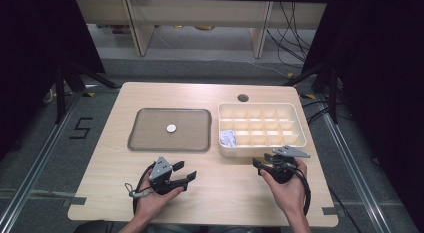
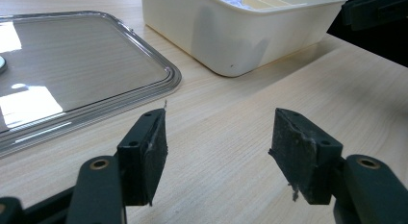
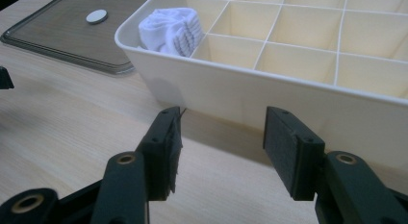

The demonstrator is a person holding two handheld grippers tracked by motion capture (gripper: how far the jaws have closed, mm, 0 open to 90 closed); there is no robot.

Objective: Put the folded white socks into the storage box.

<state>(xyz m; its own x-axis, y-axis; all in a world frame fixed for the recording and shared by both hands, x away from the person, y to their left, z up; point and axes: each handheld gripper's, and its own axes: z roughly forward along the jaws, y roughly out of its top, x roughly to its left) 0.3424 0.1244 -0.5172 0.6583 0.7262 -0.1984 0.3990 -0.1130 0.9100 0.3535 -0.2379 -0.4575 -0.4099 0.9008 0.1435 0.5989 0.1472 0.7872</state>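
Note:
A cream compartment box (image 1: 260, 152) (image 2: 240, 36) (image 3: 288, 89) stands at the table's right. A rolled white sock (image 1: 228, 138) (image 3: 171, 29) lies in its near-left compartment. Left of the box is a shallow clear tray (image 1: 135, 138) (image 2: 96, 75) (image 3: 57, 27) with a small white disc (image 1: 171, 128) (image 3: 96, 16) in its middle. My left gripper (image 1: 186, 170) (image 2: 219, 137) rests low over bare table in front of the tray, open, with nothing between its jaws. My right gripper (image 1: 266, 162) (image 3: 221, 137) faces the box's near wall, open and empty.
The wooden table (image 1: 225, 203) has a round cable hole (image 1: 243, 98) at its far edge behind the box. The box's other compartments look empty. Dark curtains and stands flank the table, with shelving beyond it.

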